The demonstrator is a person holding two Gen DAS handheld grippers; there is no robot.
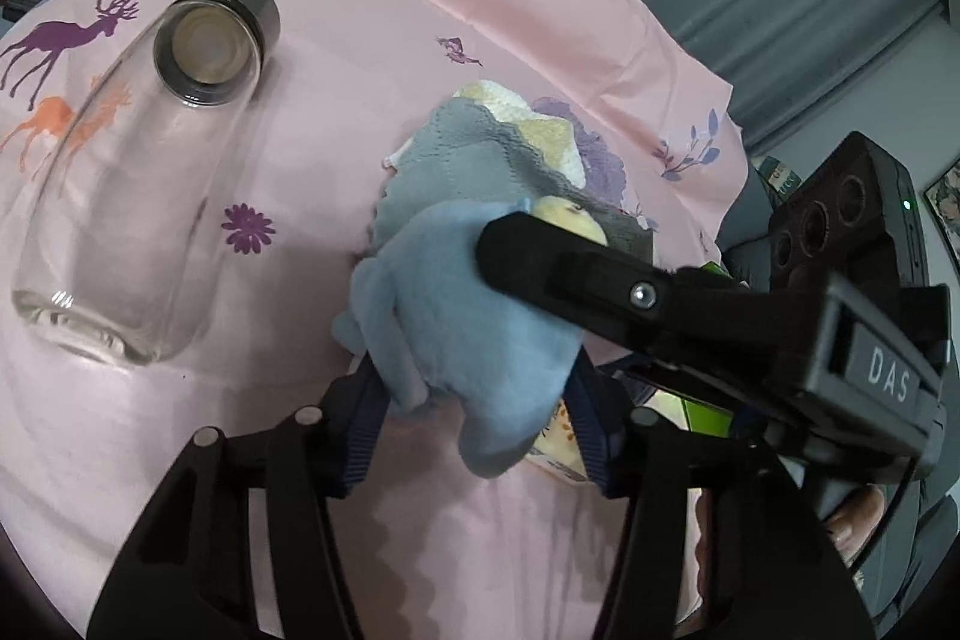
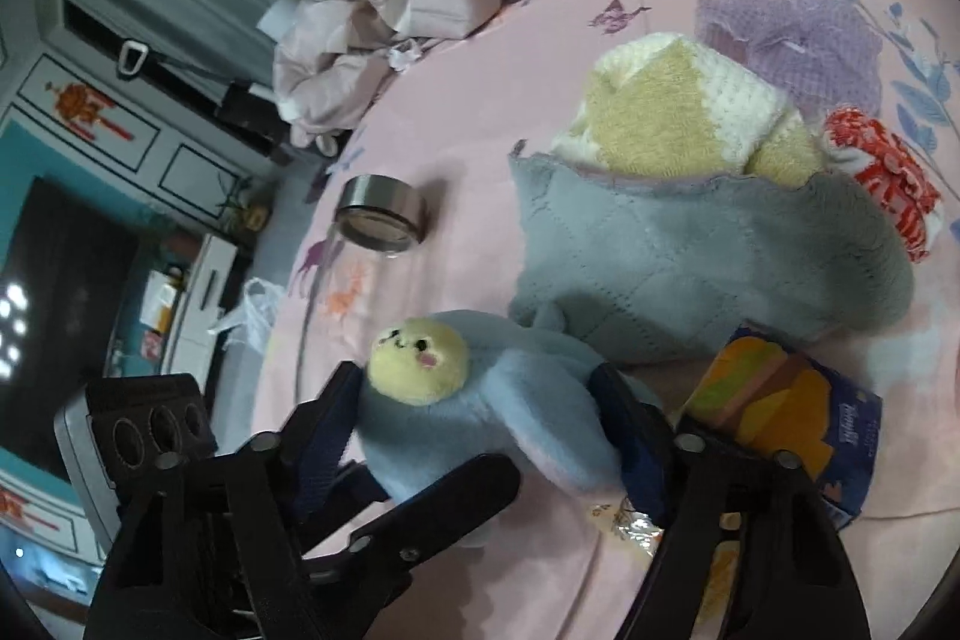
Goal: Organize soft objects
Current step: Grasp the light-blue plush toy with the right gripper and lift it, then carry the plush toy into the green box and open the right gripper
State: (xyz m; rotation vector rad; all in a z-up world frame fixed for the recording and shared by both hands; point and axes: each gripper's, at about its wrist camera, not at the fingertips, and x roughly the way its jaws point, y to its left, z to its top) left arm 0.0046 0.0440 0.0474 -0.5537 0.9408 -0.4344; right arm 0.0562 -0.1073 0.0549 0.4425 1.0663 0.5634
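Note:
A light blue plush toy (image 1: 456, 328) with a pale yellow face (image 2: 420, 361) lies on the pink printed sheet (image 1: 372, 57). In the left wrist view my left gripper (image 1: 474, 418) has it between its blue pads, which press on both of its sides. My right gripper (image 2: 480, 400) holds the same toy from the other side, one finger by the face and one against the body. The right gripper's upper finger (image 1: 540, 256) lies across the toy's top. A left finger (image 2: 456, 490) crosses below the toy in the right wrist view.
Just behind the toy are a grey quilted cloth (image 2: 690, 268), a yellow and white knitted towel (image 2: 660, 111), a purple mesh cloth (image 2: 792, 39) and a red and white item (image 2: 882, 178). An orange tissue pack (image 2: 780, 406) lies beside it. A glass bottle (image 1: 120, 196) lies at the left. Crumpled pink fabric (image 2: 372, 33) sits at the bed's far edge.

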